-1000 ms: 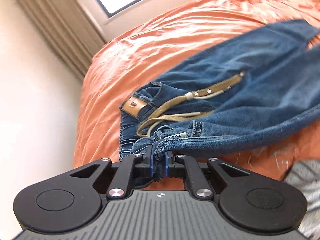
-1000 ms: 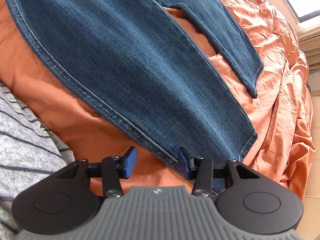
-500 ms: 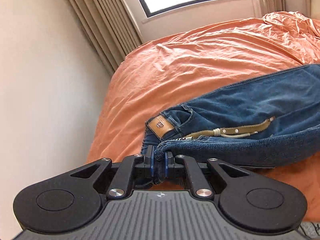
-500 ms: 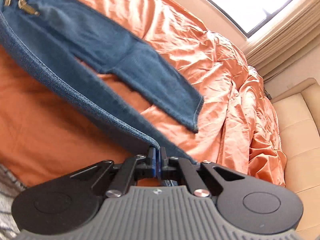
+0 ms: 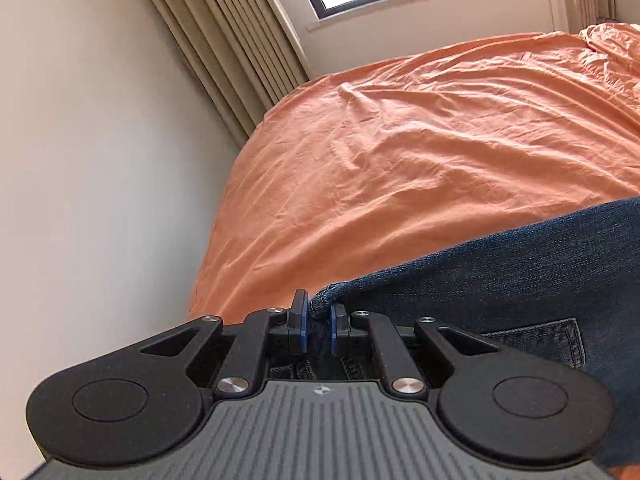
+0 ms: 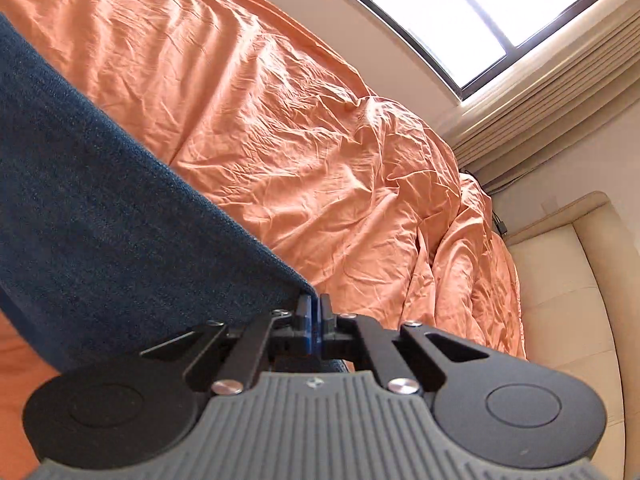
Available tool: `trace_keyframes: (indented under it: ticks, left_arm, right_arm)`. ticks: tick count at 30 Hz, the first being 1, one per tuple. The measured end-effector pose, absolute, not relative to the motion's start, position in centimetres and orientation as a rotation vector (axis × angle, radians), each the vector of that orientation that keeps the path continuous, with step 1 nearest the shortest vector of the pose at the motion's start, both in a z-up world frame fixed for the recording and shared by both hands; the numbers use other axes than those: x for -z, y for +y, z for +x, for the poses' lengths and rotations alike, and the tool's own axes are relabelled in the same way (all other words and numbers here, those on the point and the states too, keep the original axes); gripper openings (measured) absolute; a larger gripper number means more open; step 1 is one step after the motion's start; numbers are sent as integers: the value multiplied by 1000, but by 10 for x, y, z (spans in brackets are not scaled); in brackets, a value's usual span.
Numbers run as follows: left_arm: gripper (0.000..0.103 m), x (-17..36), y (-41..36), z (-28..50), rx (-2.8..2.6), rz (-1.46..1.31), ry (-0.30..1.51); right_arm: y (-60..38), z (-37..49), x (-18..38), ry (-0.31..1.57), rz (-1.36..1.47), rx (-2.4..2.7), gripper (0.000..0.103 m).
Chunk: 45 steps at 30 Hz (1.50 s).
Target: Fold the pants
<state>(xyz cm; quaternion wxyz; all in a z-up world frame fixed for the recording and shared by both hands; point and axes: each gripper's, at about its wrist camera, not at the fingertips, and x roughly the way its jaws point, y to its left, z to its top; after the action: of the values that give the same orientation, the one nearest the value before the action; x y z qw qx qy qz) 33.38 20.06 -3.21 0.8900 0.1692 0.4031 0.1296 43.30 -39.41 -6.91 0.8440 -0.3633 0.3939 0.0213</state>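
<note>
Dark blue denim pants [image 5: 520, 280] with paler blue stitching around a pocket fill the lower right of the left wrist view and the left side of the right wrist view. An orange, wrinkled bed sheet [image 5: 420, 152] spreads across the middle of both views. The left gripper [image 5: 319, 322] and right gripper [image 6: 315, 322] are black with bright blue pads, silver screws and a ribbed grey body along the bottom. Beige pleated curtains [image 5: 224, 40] hang at upper left beside a cream wall [image 5: 80, 160]. A cream-coloured sofa [image 6: 568, 280] sits at right in the right wrist view.
</note>
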Motion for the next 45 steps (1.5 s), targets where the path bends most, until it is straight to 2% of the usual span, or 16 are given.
trace_keyframes:
  ticks: [7, 14, 18, 23, 28, 30, 31, 32, 33, 34, 37, 40, 45]
  left_arm:
    - [12, 108, 205, 402, -267, 372, 964]
    - [11, 153, 210, 429, -255, 377, 1017]
    - [11, 152, 206, 423, -275, 391, 971]
    - [11, 120, 196, 401, -347, 368, 824]
    - [12, 129, 194, 417, -380, 341, 893]
    - [27, 135, 188, 418, -385, 383, 900]
    - [51, 133, 184, 415, -382, 408, 899]
    - [74, 129, 182, 410, -378, 413, 883]
    - [81, 121, 180, 404, -367, 402, 861]
    - [81, 113, 177, 397, -351, 386, 850]
    - [78, 91, 169, 376, -299, 293, 856]
    - [72, 80, 161, 349, -197, 146, 880]
    - [67, 93, 150, 310, -103, 21, 908]
  right_arm:
    - [-375, 523, 160, 952, -803, -69, 0]
    - [-369, 553, 226, 1046, -815, -107, 0]
    - [-372, 550, 225, 1026, -810, -100, 0]
    - [-371, 532, 193, 891, -853, -50, 0]
    - [-369, 548, 204, 958, -785, -11, 0]
    - [-366, 545, 206, 938, -783, 10, 0]
    - [-368, 543, 202, 927, -758, 17, 3]
    - [-372, 541, 195, 938, -704, 17, 10]
    - [-377, 539, 186, 945, -650, 18, 29]
    - [-385, 533, 175, 936, -594, 18, 37]
    - [-419, 512, 141, 933, -413, 65, 37]
    - [-470, 478, 114, 917, -144, 126, 40]
    - [-554, 403, 118, 894, 296, 189, 40]
